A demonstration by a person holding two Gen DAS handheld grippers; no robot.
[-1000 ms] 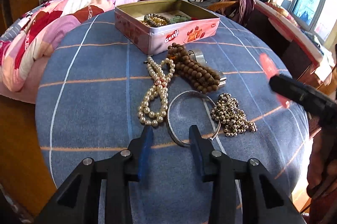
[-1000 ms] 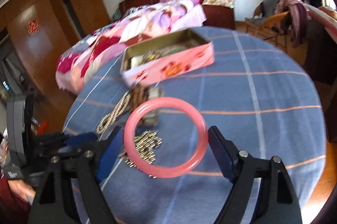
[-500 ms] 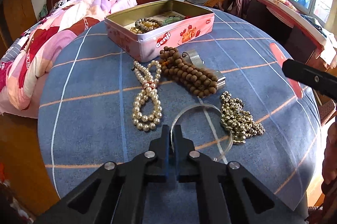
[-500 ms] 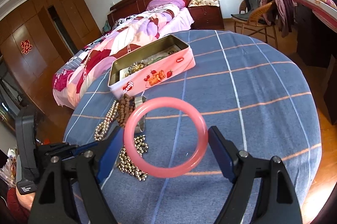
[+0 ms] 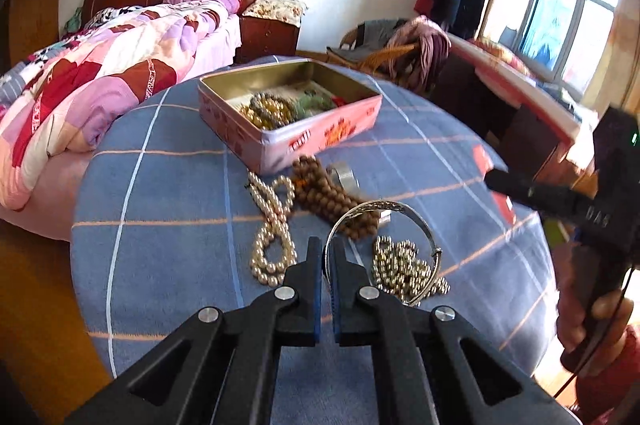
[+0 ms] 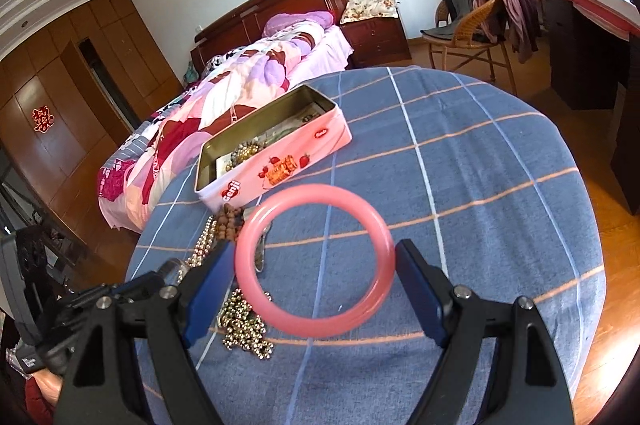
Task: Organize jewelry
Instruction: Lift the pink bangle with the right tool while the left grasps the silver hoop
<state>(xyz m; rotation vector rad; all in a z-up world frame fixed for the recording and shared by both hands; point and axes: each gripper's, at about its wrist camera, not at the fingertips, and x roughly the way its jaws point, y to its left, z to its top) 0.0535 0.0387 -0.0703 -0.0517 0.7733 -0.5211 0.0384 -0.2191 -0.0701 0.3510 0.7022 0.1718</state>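
- Up front, the left gripper (image 5: pixel 327 253) has its fingers (image 5: pixel 314 267) pinched closed on the thin rim of the silver bangle (image 5: pixel 416 221), which stands tilted up off the tabletop (image 5: pixel 168 209).
- Beneath and behind that bangle lie the brown wooden beads (image 5: pixel 332 195), with the pearl necklace (image 5: pixel 272 225) to their left and the heap of small metal beads (image 5: pixel 400 271) under the bangle's right side.
- Further back sits the pink tin (image 5: pixel 304 139), lid off, with beaded bracelets and something green inside.
- Meanwhile the right gripper (image 6: pixel 316 265) holds the pink bangle (image 6: pixel 314 261) spanned between its blue-padded fingers (image 6: pixel 420 297), each pressing an outer edge of the ring, raised above the blue checked cloth.
- Through that ring the cloth shows; the tin (image 6: pixel 280 161) lies beyond it, to the upper left.
- Near the right gripper's left finger, the metal beads (image 6: pixel 244 325) and wooden beads (image 6: pixel 230 223) lie on the cloth.
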